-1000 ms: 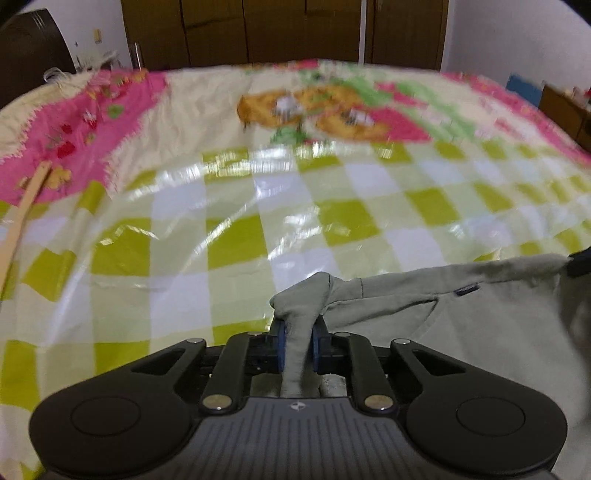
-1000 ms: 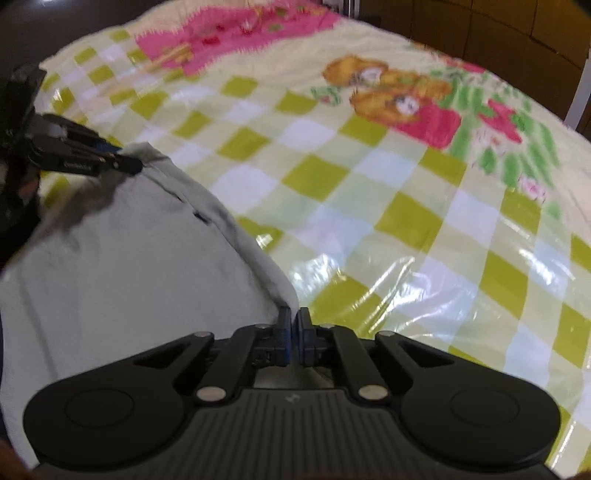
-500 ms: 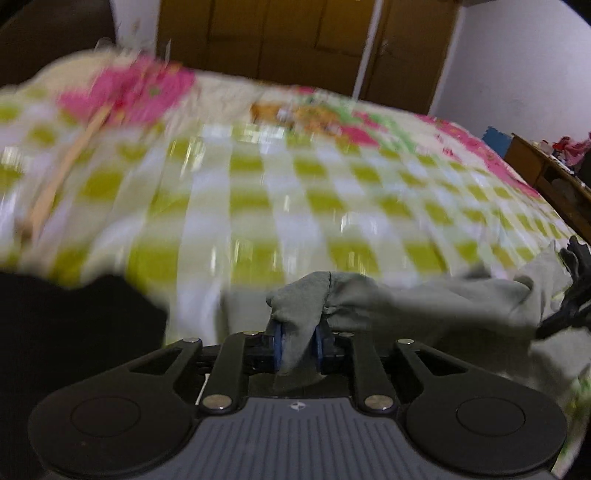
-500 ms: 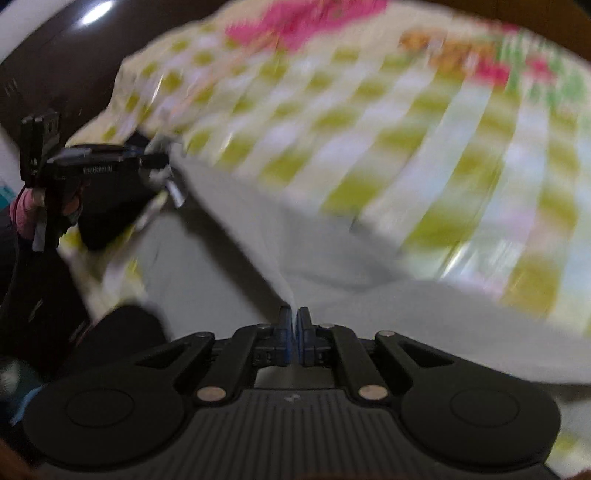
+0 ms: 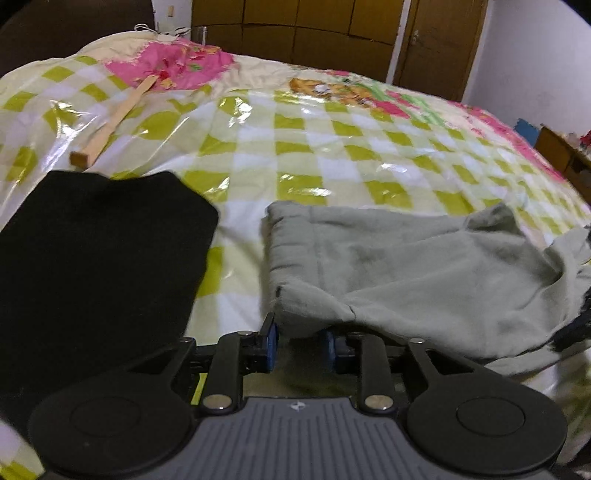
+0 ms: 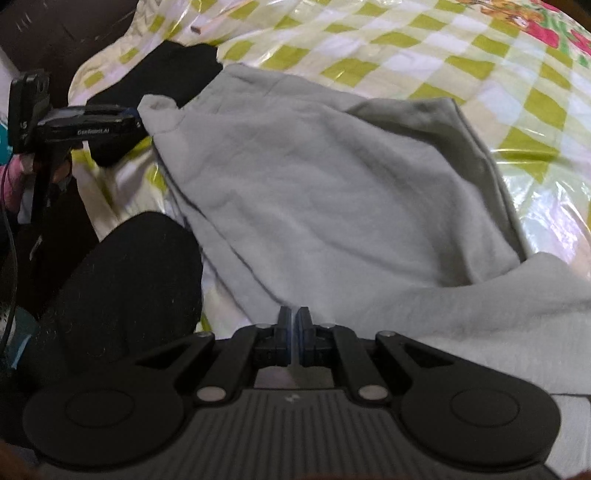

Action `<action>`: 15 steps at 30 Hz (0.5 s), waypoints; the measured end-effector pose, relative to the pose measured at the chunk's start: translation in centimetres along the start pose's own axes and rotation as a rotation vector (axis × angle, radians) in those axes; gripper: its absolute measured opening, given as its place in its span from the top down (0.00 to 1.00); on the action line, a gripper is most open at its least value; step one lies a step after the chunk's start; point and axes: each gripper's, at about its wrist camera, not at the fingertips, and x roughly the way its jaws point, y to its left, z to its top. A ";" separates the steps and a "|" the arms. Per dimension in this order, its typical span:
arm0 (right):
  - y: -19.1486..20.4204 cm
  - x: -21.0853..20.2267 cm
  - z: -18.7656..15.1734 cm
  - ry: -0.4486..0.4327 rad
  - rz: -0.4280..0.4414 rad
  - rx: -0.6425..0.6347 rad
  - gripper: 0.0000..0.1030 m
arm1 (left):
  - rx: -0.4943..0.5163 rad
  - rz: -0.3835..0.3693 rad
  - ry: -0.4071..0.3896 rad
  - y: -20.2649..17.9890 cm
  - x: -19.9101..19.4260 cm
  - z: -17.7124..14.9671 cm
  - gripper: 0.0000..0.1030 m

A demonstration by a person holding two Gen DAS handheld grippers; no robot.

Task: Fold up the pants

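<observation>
The grey-green pants [image 5: 406, 266] lie folded over on the checked bedspread [image 5: 295, 147], near its front edge. My left gripper [image 5: 299, 345] is open, its blue pads either side of the pants' near corner, which lies loose between them. In the right wrist view the pants [image 6: 314, 192] spread wide. My right gripper [image 6: 294, 339] is shut on a thin edge of the pants at the front. The left gripper [image 6: 137, 119] shows at the far left, by the waistband corner.
A black folded garment [image 5: 96, 258] lies to the left of the pants, also seen in the right wrist view [image 6: 122, 280]. A wooden stick [image 5: 110, 122] lies at the far left of the bed. Wooden wardrobes [image 5: 314, 29] stand behind. A small cabinet [image 5: 561, 155] stands on the right.
Both grippers pulled the pants back toward the front edge of the bed, folding them over. My left gripper opened and let the pants corner go. The right stayed shut.
</observation>
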 end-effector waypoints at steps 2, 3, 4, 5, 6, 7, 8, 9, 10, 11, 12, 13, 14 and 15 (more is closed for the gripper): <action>0.6 0.5 -0.3 0.021 -0.016 -0.013 0.92 | 0.014 0.035 0.019 0.2 0.3 -0.8 0.60; 0.7 0.6 -0.6 0.030 -0.023 -0.008 0.90 | 0.006 0.040 0.022 0.5 0.2 -1.2 0.60; 0.8 0.7 -0.7 0.043 -0.027 -0.005 0.90 | -0.010 0.047 0.022 0.9 0.0 -1.5 0.60; 0.9 0.7 -0.8 0.047 -0.031 -0.008 0.90 | -0.025 0.060 0.018 1.2 -0.3 -1.7 0.60; 1.0 0.5 -1.0 0.048 -0.034 -0.009 0.90 | -0.040 0.082 0.010 1.7 -0.7 -1.8 0.60; 1.1 0.3 -1.0 0.046 -0.036 -0.009 0.90 | -0.053 0.096 0.000 2.0 -1.2 -2.0 0.60; 1.2 0.0 -1.0 0.041 -0.038 -0.009 0.90 | -0.069 0.106 -0.012 2.4 -1.7 -2.1 0.60; 1.4 -0.3 -0.9 0.032 -0.040 -0.009 0.90 | -0.080 0.113 -0.024 2.6 -2.3 -2.1 0.60; 1.5 -0.7 -0.7 0.020 -0.041 -0.009 0.90 | -0.079 0.128 -0.036 2.6 -2.8 -2.0 0.60; 1.6 -1.1 -0.5 0.008 -0.040 -0.009 0.90 | -0.068 0.139 -0.053 2.4 -3.5 -1.9 0.60; 1.6 -1.5 -0.2 -0.007 -0.041 -0.008 0.90 | -0.054 0.143 -0.076 2.0 -4.1 -1.6 0.60; 1.6 -2.0 0.1 -0.029 -0.044 -0.004 0.90 | -0.041 0.138 -0.103 1.5 -4.8 -1.4 0.60; 1.4 -2.3 0.4 -0.047 -0.045 0.003 0.88 | -0.033 0.128 -0.126 0.9 -5.2 -1.0 0.60; 1.2 -2.6 0.7 -0.062 -0.046 0.014 0.85 | -0.026 0.111 -0.150 0.4 -5.6 -0.7 0.60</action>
